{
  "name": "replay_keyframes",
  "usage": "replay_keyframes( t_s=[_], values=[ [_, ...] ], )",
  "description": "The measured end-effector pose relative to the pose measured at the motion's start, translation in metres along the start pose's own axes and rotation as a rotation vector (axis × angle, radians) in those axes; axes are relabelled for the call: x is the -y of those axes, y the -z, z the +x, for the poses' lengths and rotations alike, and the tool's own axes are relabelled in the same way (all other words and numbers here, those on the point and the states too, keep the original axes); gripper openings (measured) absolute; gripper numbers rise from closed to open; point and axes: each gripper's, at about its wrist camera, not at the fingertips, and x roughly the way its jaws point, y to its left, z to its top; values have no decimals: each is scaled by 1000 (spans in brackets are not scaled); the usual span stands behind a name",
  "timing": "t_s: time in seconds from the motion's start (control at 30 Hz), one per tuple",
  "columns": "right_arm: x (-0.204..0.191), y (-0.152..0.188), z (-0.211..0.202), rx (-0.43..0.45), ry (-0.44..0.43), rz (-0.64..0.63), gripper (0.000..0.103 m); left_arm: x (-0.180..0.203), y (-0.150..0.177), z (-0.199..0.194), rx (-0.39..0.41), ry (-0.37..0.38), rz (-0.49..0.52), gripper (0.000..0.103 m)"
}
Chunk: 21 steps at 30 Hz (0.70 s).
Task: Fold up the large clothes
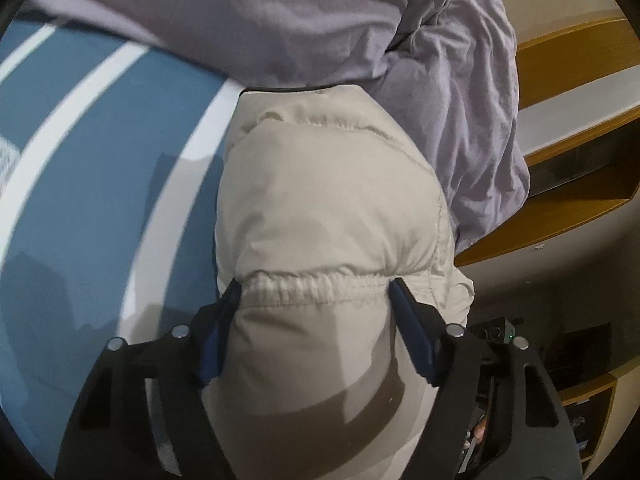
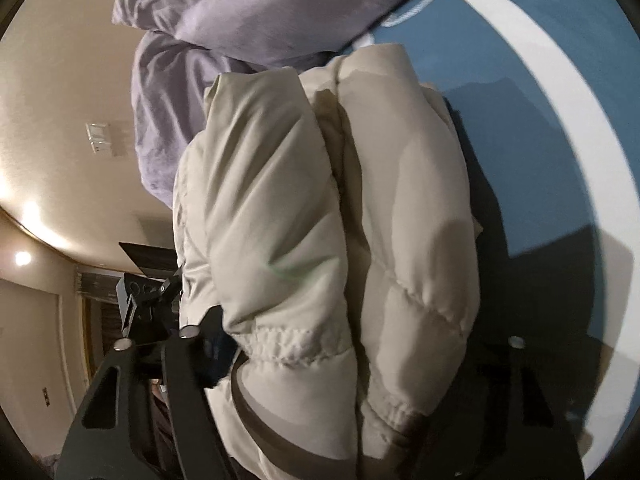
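A cream puffer jacket fills the middle of the left wrist view. My left gripper is shut on its elastic hem band, with the blue fingertips pressed into both sides of the bunched fabric. In the right wrist view the same jacket hangs in thick folds. My right gripper is shut on its gathered elastic band; only the left fingertip shows, and the right finger is hidden behind the padding. The jacket is lifted over a blue bed cover with white stripes.
A crumpled lilac duvet lies beyond the jacket, also in the right wrist view. Wooden shelves stand at the right. The striped cover, a beige wall with a switch plate and a door show around the right gripper.
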Motion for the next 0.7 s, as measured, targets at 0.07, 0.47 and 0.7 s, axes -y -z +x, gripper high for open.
replay_keyframes(
  t_s=[0.07,0.47,0.7],
  values=[
    [-8,-7,7,3,-6,-10,62,-2,-13,-7,20,-9,7,70],
    [-43,-36,51,23,64,-53,65,-34,-64,-18,66,-81,4,73],
    [-48,-38,28,68,197,-63,86,-33,-68,-13,66,-144,64,83]
  ],
)
